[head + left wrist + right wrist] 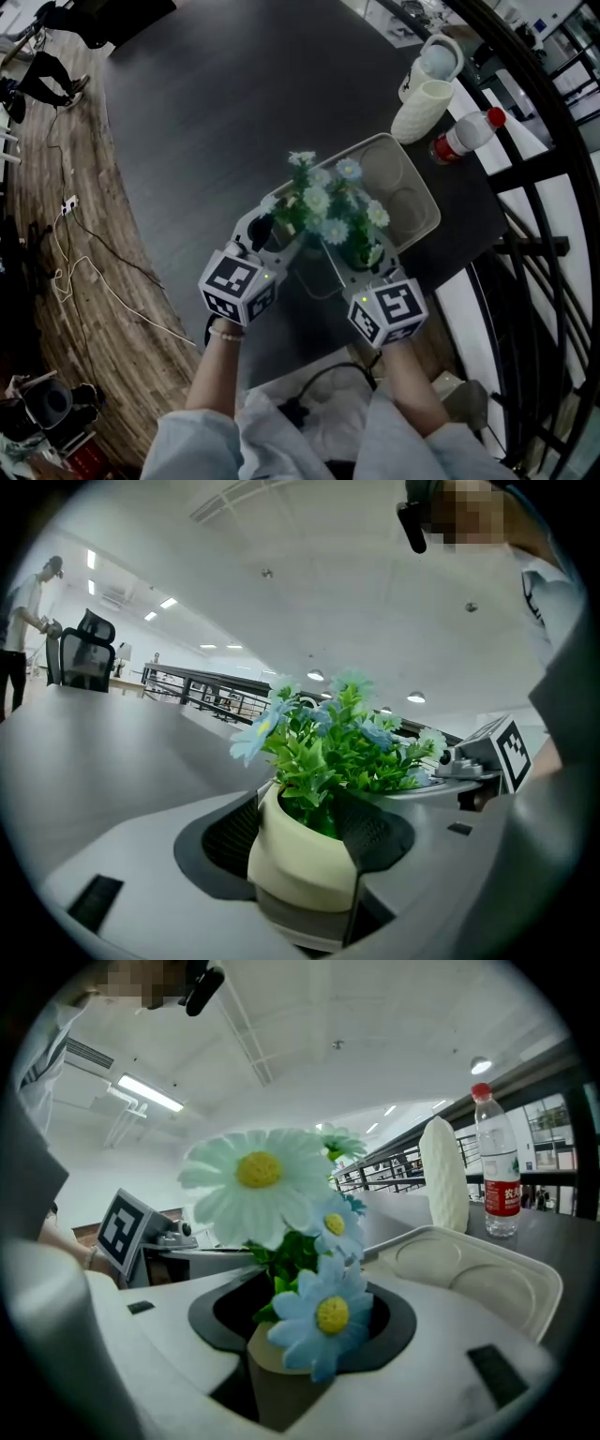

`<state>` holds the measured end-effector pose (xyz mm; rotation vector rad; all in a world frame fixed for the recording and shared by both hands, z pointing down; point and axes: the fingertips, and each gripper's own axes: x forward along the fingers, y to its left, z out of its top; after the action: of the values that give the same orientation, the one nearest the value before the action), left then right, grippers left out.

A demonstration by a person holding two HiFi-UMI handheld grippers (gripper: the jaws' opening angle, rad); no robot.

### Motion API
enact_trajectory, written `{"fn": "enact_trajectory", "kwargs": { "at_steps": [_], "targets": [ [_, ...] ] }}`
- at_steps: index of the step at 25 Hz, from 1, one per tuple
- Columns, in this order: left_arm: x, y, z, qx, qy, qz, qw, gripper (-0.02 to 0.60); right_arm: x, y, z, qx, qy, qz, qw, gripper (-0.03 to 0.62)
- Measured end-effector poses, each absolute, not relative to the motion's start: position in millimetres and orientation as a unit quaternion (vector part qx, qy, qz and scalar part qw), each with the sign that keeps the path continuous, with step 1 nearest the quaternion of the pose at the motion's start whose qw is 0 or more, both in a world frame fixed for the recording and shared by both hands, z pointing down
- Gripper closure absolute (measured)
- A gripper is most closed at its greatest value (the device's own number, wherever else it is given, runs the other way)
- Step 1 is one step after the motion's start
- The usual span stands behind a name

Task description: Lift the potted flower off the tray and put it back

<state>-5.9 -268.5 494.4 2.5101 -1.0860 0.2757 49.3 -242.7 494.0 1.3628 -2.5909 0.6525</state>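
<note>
The potted flower [328, 220], pale blue and white daisies over green leaves in a cream pot [300, 860], stands at the near end of the beige tray [424, 202]. My left gripper [272, 239] reaches it from the near left. Its dark pads [375, 832] lie against both sides of the pot. My right gripper [361, 258] comes in from the near right, and the pot [281, 1382] sits between its jaws too, with the left pad at the rim. A blue daisy [323, 1321] hides the right pad's contact.
The tray's far compartments [469, 1269] hold nothing. Beyond it on the dark table [206, 122] stand a ribbed white vase [420, 110], a white jug [439, 58] and a red-capped water bottle [464, 134]. A black railing [534, 187] runs along the right. Cables lie on the wooden floor [84, 253].
</note>
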Motion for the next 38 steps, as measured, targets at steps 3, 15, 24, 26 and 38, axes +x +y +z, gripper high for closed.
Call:
{"fn": "enact_trajectory", "kwargs": {
  "at_steps": [3, 15, 24, 26, 38],
  "targets": [
    [-7, -268, 494, 0.889, -0.405, 0.1, 0.189, 0.342, 50, -244, 494, 0.462, -0.857, 0.219, 0.067, 0.384],
    [-1, -262, 482, 0.877, -0.432, 0.09, 0.188, 0.39, 62, -239, 484, 0.47, -0.855, 0.208, 0.063, 0.393],
    [0, -261, 449, 0.873, -0.449, 0.086, 0.169, 0.393, 64, -239, 451, 0.475, -0.857, 0.194, 0.043, 0.396],
    [-1, -258, 443, 0.874, -0.448, 0.087, 0.169, 0.393, 64, -237, 444, 0.475, -0.858, 0.192, 0.041, 0.396],
    [-11, -237, 391, 0.872, -0.461, 0.08, 0.147, 0.394, 54, -220, 396, 0.468, -0.866, 0.174, 0.026, 0.398]
  ]
}}
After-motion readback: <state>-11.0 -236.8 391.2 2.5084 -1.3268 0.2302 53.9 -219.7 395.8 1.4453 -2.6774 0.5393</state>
